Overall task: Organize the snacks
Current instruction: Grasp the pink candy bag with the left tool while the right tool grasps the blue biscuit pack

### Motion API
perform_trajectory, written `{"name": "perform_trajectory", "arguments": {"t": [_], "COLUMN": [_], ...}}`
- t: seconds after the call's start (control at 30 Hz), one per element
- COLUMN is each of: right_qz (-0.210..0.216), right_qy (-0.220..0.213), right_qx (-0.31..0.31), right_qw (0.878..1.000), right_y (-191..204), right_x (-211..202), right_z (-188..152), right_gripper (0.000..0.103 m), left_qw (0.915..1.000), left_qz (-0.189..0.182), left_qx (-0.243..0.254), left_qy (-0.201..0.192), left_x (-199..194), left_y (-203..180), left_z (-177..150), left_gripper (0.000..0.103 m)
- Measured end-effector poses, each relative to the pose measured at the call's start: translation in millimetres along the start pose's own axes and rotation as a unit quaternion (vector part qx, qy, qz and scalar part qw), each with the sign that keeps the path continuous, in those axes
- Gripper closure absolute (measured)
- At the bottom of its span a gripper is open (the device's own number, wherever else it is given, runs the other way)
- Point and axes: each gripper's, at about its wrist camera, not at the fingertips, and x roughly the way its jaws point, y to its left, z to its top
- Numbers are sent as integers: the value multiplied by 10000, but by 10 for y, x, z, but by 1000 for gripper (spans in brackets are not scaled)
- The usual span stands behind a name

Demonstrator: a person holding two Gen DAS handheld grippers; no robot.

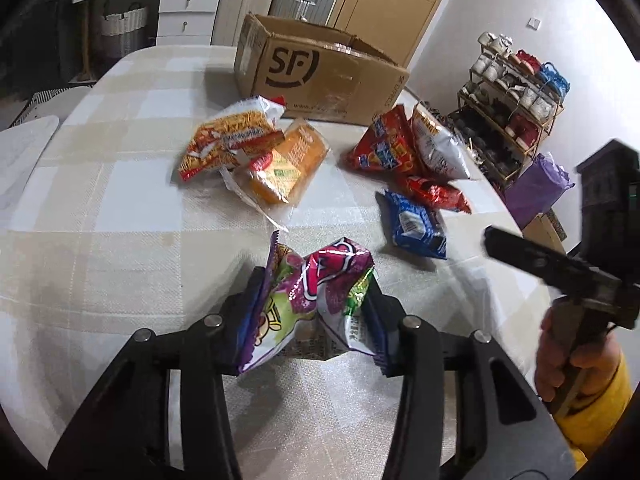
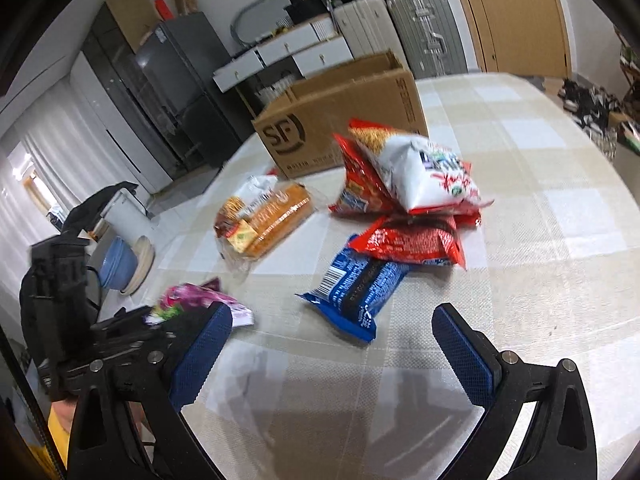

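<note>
Between the pads of your left gripper sits the purple snack packet, crumpled and clamped from both sides, its lower edge just above the checked tablecloth. Take that packet as your landmark. Just beyond it and to its right lies the blue biscuit pack, flat on the cloth. Touching the blue pack on its far side is a red packet, and behind that a second red packet with a white-and-red bag leaning against it. Beyond the purple packet and slightly left lies the orange cake pack in clear wrap, overlapped by a yellow-and-red noodle bag. Farthest from the packet, behind both heaps, stands the open cardboard box; the two heaps lie between your packet and the box, with a bare strip of cloth running between them.

Your right gripper hangs to the right of the purple packet with its jaws wide apart and nothing between them; the blue biscuit pack lies just ahead of its fingers. In the left wrist view your right hand grips its handle, a yellow sleeve behind it.
</note>
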Motion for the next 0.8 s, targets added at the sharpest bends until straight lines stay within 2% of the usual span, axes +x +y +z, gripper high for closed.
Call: {"name": "perform_trajectory", "arguments": {"t": [0.1,0.2,0.4,0.5,0.63,0.8], "right_qz": [5,-212,-466,-528,-1001,-1379], "right_qy": [101,164,506,533,558,563], "right_qx": [9,-50,52,36,-319,-734], "right_qw": [9999,9996,9976,9972,9929,9861], "right_y": [-5,16,0,19,144,298], "right_x": [126,233,501,578,700,806], "right_z": [39,98,166,187,222,231], "right_gripper": [2,5,18,26,44,48], "left_qw": [9999,9998,9992,9990,9989,9988], "left_qz": [-6,-30,-73,-108,-150,-139], "left_qx": [2,0,2,25,-30,-111], "left_qy": [-107,-199,-381,-427,-443,-451], "left_x": [-89,-178,-363,-412,-440,-452], "left_y": [19,42,80,84,113,150], "left_z": [13,22,44,44,35,10], "left_gripper": [61,61,61,61,61,61]}}
